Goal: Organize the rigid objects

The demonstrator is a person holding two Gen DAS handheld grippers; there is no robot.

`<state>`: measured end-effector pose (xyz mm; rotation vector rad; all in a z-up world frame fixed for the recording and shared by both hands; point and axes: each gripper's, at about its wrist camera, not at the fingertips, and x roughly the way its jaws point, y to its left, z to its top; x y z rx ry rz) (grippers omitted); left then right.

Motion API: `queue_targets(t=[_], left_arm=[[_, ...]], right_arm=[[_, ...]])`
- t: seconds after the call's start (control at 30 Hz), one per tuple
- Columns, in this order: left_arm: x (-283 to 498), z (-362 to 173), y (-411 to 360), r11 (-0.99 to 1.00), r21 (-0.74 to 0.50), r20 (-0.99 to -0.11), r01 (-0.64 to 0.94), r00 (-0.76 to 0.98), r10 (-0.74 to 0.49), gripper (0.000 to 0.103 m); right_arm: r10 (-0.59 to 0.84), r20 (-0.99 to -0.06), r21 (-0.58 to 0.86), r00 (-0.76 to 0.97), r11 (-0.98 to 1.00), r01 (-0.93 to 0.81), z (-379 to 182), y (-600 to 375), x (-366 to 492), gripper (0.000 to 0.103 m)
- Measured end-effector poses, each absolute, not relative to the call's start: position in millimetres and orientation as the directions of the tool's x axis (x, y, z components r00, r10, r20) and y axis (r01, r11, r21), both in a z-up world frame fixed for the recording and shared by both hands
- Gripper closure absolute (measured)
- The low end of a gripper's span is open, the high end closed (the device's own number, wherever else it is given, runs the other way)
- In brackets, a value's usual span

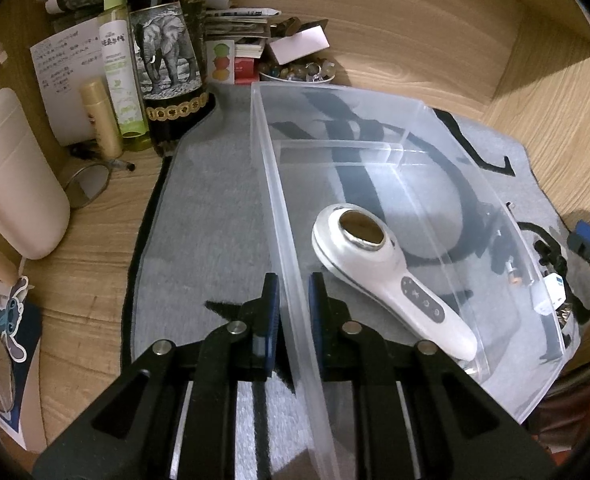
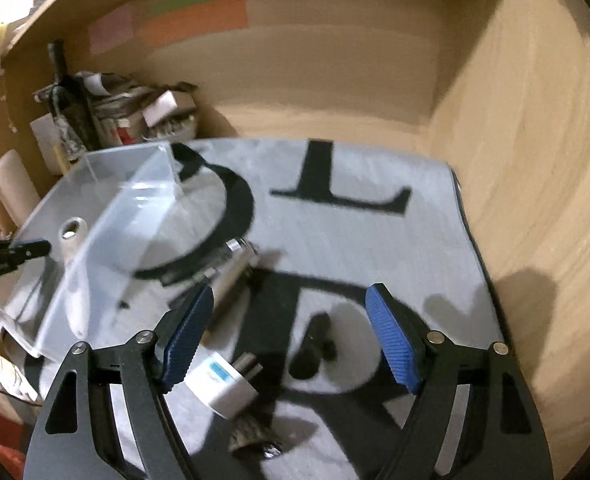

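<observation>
A clear plastic bin [image 1: 435,152] stands on a grey mat with black letters [image 1: 215,220]. Inside it lies a white handheld device [image 1: 379,272] with a round metal head. My left gripper [image 1: 293,284] is shut on the bin's left wall, one pad on each side. In the right wrist view my right gripper [image 2: 291,296] hangs open above the mat, right of the bin [image 2: 107,216], touching nothing. Under it lie a white plug adapter [image 2: 231,384], a silver cylinder [image 2: 235,264], a small black piece [image 2: 315,344] and a dark fuzzy item [image 2: 255,436].
Back left stand a dark bottle with an elephant label [image 1: 167,56], a green spray bottle [image 1: 119,60], a gold tube [image 1: 101,120], papers and a bowl of beads [image 1: 299,72]. A beige container [image 1: 11,176] stands at the left. Wooden walls [image 2: 535,160] close in the back and right.
</observation>
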<state>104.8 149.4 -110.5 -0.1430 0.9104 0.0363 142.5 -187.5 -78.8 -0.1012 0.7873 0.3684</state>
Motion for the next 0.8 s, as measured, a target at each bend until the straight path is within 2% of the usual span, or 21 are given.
queue_targets(t=[0.2, 0.37, 0.63, 0.8], left_arm=[[104, -110, 149, 0.989, -0.103, -0.793, -0.102, 0.609, -0.02, 0.089], [104, -110, 149, 0.99, -0.102, -0.792, -0.1, 0.61, -0.02, 0.089], [102, -109, 147, 0.99, -0.095, -0.792, -0.102, 0.61, -0.013, 0.089], [102, -109, 147, 0.99, -0.095, -0.791, -0.102, 0.612, -0.013, 0.089]], right_arm=[[0.287, -0.746, 0.11, 0.602, 0.943, -0.314, -102, -205, 158, 0.028], [0.328, -0.768, 0.178, 0.55, 0.934, -0.309, -110, -210, 170, 0.048], [0.319, -0.804, 0.145, 0.502, 0.924, -0.354, -127, -203, 172, 0.082], [0.322, -0.782, 0.131, 0.534, 0.922, -0.364, -122, -205, 168, 0.082]])
